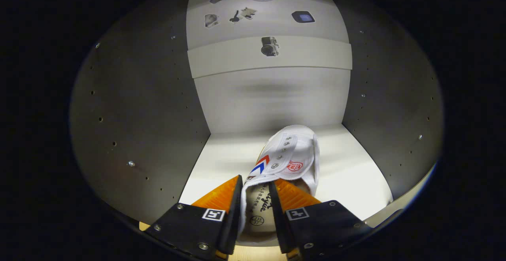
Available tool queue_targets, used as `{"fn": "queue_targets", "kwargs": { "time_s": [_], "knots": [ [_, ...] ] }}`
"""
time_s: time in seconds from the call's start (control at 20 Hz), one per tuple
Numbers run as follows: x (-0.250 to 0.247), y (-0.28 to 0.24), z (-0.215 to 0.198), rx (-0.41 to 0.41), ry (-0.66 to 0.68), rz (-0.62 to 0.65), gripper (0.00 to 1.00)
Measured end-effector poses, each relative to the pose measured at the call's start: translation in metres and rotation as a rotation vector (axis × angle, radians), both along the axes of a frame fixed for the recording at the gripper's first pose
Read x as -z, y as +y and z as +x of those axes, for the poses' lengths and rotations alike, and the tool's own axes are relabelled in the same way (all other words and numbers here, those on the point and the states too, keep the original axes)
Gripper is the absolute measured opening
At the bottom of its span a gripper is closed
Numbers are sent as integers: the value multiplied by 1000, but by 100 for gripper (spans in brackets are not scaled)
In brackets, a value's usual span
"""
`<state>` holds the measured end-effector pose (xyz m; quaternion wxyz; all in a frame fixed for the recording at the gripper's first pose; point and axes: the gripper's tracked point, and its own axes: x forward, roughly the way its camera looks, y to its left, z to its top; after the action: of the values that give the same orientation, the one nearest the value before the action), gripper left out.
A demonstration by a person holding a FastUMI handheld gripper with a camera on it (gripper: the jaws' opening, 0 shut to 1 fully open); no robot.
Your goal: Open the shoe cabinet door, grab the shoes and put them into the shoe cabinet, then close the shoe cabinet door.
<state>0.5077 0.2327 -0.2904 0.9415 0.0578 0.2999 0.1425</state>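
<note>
hand-held gripper [255, 197] clamped on white shoe's [290, 160] side wall, inside shoe cabinet [138, 134], on shelf [348, 174]

matt white canvas shoe [294, 156] with metal eyelets; smooth matt cabinet shelf [348, 174]; ribbed pads on the fingers [225, 193].

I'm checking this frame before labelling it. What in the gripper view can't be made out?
- Gripper, gripper view: fingers clamp the white canvas shoe at its heel; its sole is hidden beneath it.
- Second shoe: whether one is already inside cannot be told.
- Grey cabinet shelf: front edge hidden by the fingers.
- Small stickers on the cabinet's back panel: too small and blurred to identify.
</note>
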Motion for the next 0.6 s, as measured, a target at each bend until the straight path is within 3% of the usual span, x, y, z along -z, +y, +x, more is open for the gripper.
{"fn": "queue_targets", "kwargs": {
  "time_s": [0.25,0.6],
  "knots": [
    [-15,-3,-24,-30,-57,-58,69],
    [-49,-6,-74,-70,-135,-28,77]
  ]
}}
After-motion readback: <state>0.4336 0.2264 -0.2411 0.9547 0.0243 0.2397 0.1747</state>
